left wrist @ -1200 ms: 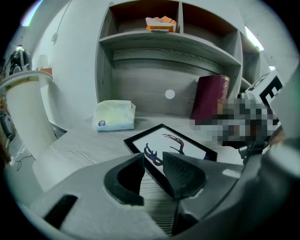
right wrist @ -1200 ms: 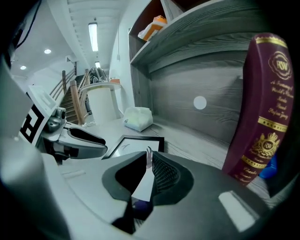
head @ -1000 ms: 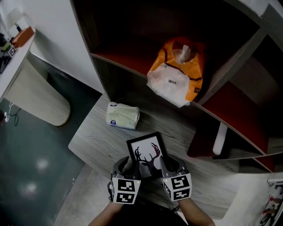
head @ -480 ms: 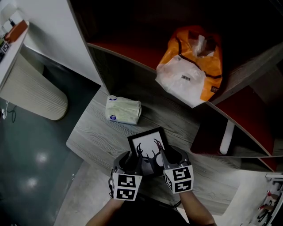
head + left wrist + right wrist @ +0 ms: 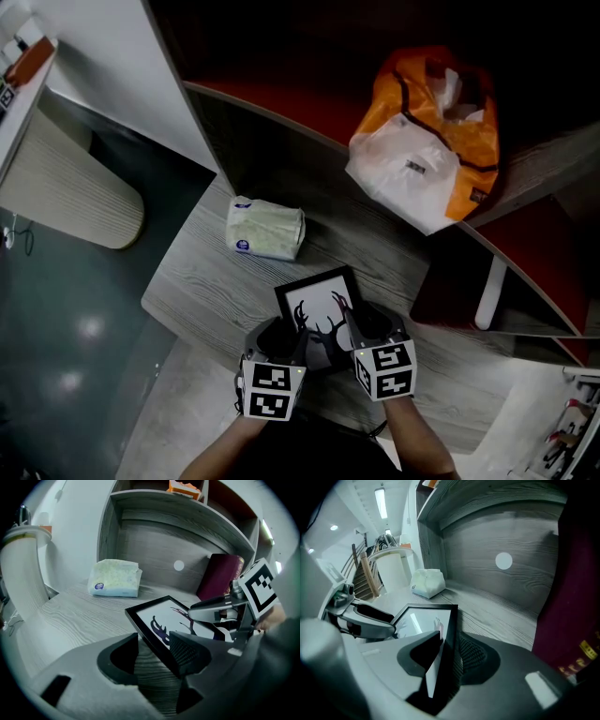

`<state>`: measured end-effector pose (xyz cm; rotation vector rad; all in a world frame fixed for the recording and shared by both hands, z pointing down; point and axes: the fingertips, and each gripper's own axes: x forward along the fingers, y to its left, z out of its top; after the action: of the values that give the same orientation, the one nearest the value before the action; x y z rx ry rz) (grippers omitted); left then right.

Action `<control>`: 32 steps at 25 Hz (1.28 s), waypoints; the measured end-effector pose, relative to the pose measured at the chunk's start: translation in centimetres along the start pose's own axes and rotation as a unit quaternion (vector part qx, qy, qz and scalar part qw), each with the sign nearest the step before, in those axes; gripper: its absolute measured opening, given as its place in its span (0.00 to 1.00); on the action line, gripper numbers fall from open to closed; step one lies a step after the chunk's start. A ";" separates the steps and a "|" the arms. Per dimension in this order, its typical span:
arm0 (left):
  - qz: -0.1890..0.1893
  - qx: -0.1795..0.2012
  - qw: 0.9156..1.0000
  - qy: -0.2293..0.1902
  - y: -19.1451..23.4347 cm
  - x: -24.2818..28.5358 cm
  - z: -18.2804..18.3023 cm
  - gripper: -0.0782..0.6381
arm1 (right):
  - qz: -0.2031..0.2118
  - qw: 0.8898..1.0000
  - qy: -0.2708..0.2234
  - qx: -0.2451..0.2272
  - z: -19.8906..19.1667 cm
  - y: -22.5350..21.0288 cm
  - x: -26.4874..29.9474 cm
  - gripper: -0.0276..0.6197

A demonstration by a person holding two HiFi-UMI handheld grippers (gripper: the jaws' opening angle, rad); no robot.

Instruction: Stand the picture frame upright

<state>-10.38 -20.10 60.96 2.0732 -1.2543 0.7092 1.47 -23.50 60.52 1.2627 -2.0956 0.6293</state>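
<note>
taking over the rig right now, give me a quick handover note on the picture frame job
Left claw: open, jaws have just been opening, left edge of the picture frame between them, not clamped.
Right claw: open, also just been opening, the frame's right edge between its jaws.
Frame: on the wooden shelf, tilted back, print facing up.
Done: frame propped at a tilt, grip let go.
Left: check that it stands by itself, then draw both claws away.

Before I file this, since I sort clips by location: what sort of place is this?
Likely a home or office storage corner: grey wood-grain shelving unit with red cubbies, a tissue pack, an orange shopping bag.
</note>
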 end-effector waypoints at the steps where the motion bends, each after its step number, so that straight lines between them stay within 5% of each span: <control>1: 0.000 -0.004 1.000 0.000 0.0 0.0 0.0 0.39 | 0.003 1.000 0.000 0.003 0.0 0.0 0.0 0.24; 21: 0.001 -0.038 0.999 0.014 0.5 0.2 0.1 0.32 | 0.029 0.998 0.013 0.052 -0.9 0.4 -0.5 0.17; 32: 0.008 -0.013 1.000 -0.001 0.8 -0.2 1.4 0.25 | 0.010 0.996 -0.002 0.084 -0.9 0.3 -1.6 0.16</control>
<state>-10.99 -21.32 60.03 2.0463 -1.2764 0.6948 2.02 -21.76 59.99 1.3365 -2.0961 0.8278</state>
